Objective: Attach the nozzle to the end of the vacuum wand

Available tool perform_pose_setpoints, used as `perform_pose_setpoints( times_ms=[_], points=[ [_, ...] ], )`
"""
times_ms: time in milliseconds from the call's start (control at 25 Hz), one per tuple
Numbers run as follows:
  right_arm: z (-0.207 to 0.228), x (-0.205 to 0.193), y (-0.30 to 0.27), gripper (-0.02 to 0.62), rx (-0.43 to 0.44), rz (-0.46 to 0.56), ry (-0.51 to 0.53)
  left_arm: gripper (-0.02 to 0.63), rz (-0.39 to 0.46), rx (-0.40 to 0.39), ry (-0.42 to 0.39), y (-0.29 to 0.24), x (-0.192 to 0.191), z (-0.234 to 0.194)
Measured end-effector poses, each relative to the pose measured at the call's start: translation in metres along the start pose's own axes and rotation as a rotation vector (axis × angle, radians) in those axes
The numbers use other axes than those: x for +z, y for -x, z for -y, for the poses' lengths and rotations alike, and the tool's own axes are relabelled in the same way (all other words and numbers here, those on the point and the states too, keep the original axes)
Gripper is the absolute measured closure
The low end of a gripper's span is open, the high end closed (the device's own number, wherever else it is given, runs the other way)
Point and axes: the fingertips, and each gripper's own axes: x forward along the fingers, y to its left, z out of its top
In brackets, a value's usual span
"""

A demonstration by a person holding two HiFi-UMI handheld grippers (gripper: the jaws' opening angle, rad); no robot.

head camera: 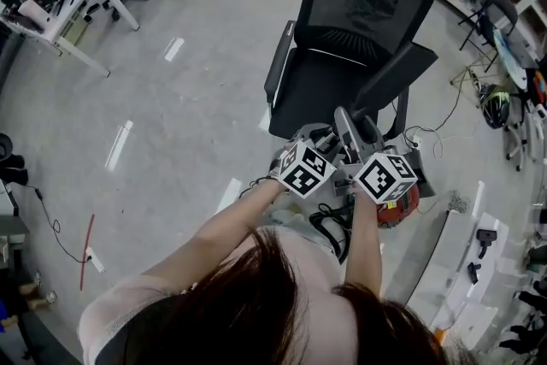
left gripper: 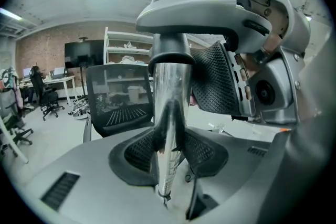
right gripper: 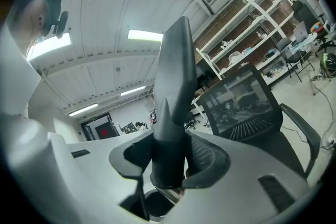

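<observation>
In the left gripper view a shiny metal wand [left gripper: 170, 92] stands upright between the black pads, and my left gripper [left gripper: 169, 149] is shut on it. A dark collar [left gripper: 170, 54] sits at the wand's top, under the grey body of the right gripper [left gripper: 262, 60]. In the right gripper view my right gripper [right gripper: 169, 157] is shut on the base of a dark grey tapered nozzle [right gripper: 176, 86]. A bit of shiny tube [right gripper: 169, 194] shows just below that base. From the head view both grippers, left [head camera: 304, 168] and right [head camera: 385, 177], are held side by side, with the nozzle [head camera: 348, 131] rising between them.
A black mesh office chair [head camera: 359, 13] stands right in front of the grippers. A red object [head camera: 403, 208] and black cables [head camera: 329, 226] lie below my hands. A white desk [head camera: 64, 8] stands far left, with shelving and clutter along the right wall.
</observation>
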Motion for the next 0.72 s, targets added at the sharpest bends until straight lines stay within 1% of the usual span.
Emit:
perform_pose_setpoints(
  times_ms=[120,280,400,520,600,720],
  points=[
    [-0.002,0.000,0.000,0.414,-0.003,0.002,0.042,0.448,0.003,-0.008,-0.001,-0.001,0.000,-0.001],
    [-0.006,-0.003,0.002,0.414,-0.002,-0.008,0.160,0.448,-0.004,-0.015,0.012,-0.004,-0.002,-0.001],
    [-0.008,-0.006,0.000,0.414,-0.002,-0.018,0.224,0.448,-0.003,-0.020,0.010,-0.004,-0.003,-0.003],
    [-0.013,-0.007,-0.001,0.414,-0.015,-0.025,0.323,0.448,-0.002,-0.035,0.008,-0.004,-0.003,-0.004],
    [-0.016,-0.006,0.000,0.414,-0.026,-0.015,0.380,0.448,-0.001,-0.048,0.003,-0.005,-0.002,-0.003],
    [-0.015,-0.007,0.003,0.414,-0.043,0.017,0.414,0.448,-0.001,-0.066,-0.004,-0.006,-0.002,-0.001]
  ],
)
